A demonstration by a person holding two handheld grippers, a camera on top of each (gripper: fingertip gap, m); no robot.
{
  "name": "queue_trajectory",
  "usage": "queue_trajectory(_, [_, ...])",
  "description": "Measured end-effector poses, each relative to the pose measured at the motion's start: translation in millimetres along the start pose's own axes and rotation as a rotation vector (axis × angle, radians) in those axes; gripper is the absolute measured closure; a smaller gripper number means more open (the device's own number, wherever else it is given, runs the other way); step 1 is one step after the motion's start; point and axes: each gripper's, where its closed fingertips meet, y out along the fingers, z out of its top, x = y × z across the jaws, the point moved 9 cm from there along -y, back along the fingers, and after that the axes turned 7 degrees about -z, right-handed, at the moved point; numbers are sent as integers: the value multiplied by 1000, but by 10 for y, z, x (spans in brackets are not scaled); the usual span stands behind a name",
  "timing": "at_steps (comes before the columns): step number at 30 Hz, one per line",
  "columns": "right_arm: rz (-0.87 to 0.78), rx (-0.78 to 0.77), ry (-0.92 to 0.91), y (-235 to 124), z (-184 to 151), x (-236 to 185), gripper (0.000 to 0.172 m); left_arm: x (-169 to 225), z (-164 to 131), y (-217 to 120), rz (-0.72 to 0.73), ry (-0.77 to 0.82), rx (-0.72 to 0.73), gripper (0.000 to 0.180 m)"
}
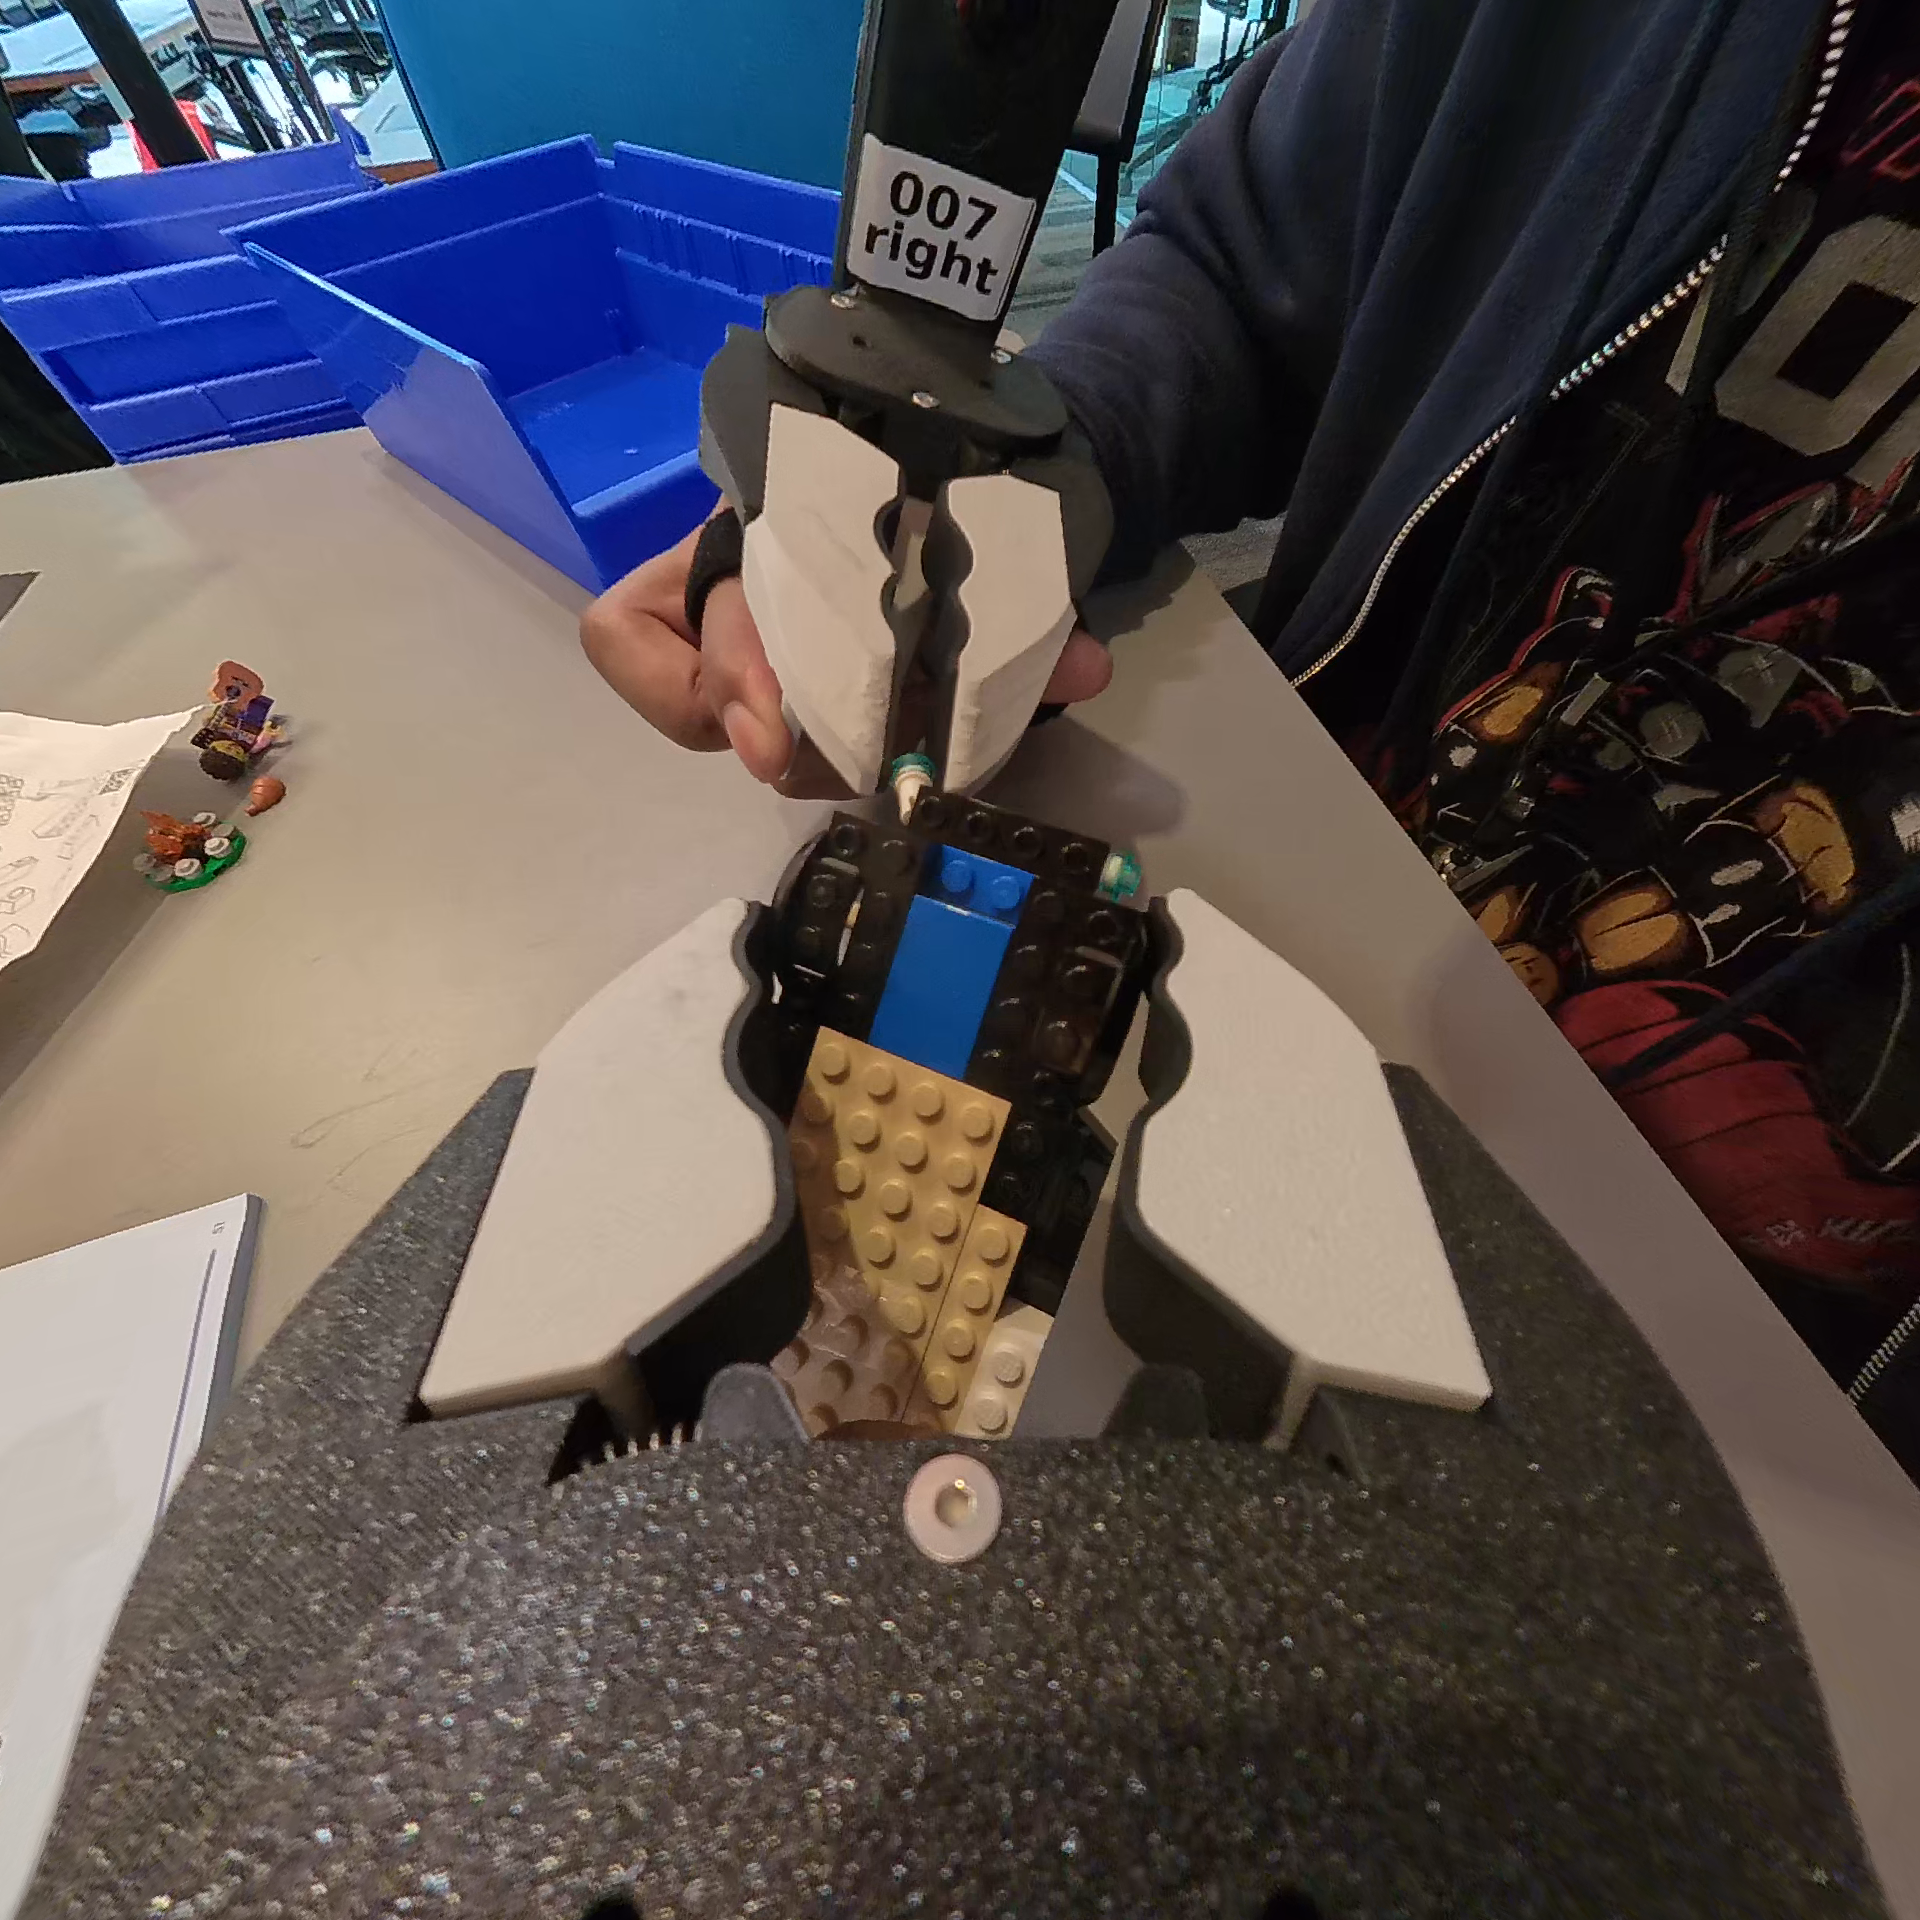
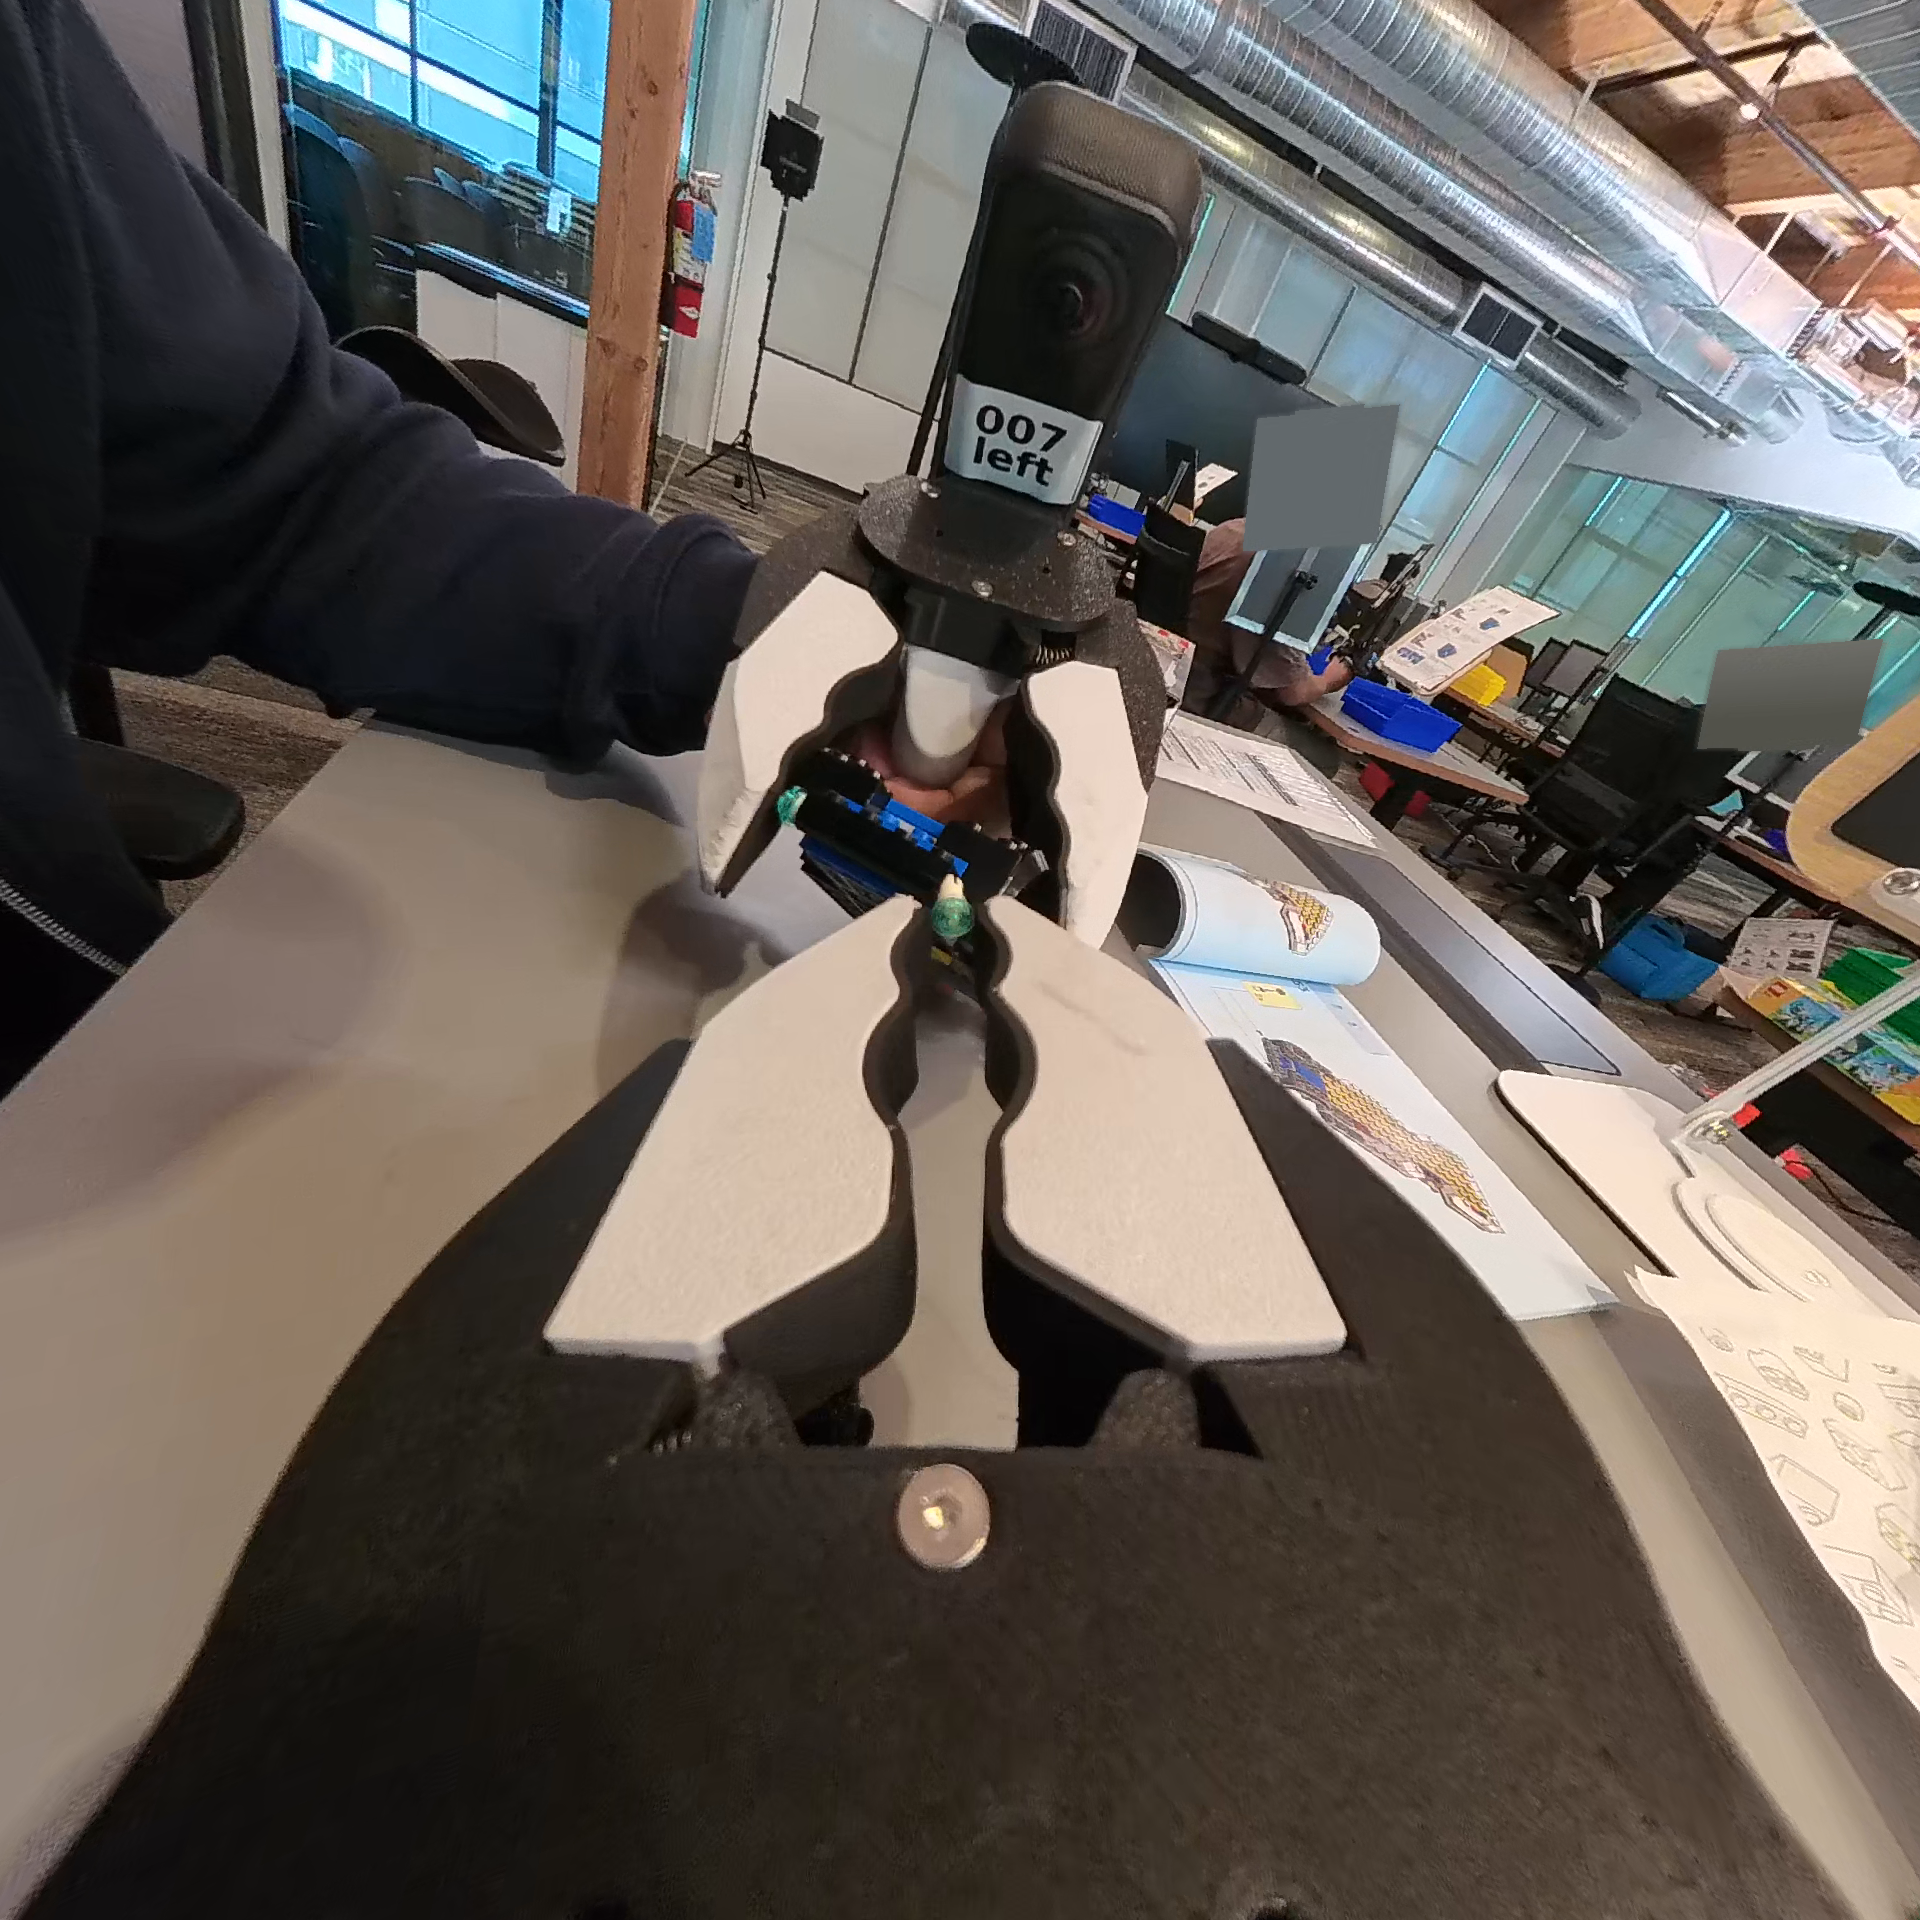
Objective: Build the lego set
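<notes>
My left gripper [image 1: 956, 909] is shut on a brick model [image 1: 951, 977] made of black, blue and tan plates, with both pads against its black sides. The model also shows in the right wrist view [image 2: 894, 831], held above the grey table [image 1: 416, 935]. My right gripper [image 2: 948, 914] is shut on a small white peg with a teal cap [image 2: 951, 916] at the model's front corner. The left wrist view shows this peg [image 1: 910, 771] pinched at the right gripper's tips [image 1: 914, 764]. A second teal-capped peg [image 1: 1120, 871] sticks out of the model's other corner.
Two blue bins [image 1: 582, 416] stand at the back left. Small brick figures [image 1: 234, 717] and a green-based piece [image 1: 192, 847] lie beside a printed sheet [image 1: 62, 790]. An open instruction booklet [image 2: 1299, 997] lies to the right. A person's hooded jacket [image 1: 1558, 416] is close by.
</notes>
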Motion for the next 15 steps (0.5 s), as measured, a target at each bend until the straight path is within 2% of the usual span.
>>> queue_trajectory(15, [6, -1, -6, 3, -4, -17, 165, 6, -3, -1, -12, 1, -2, 112])
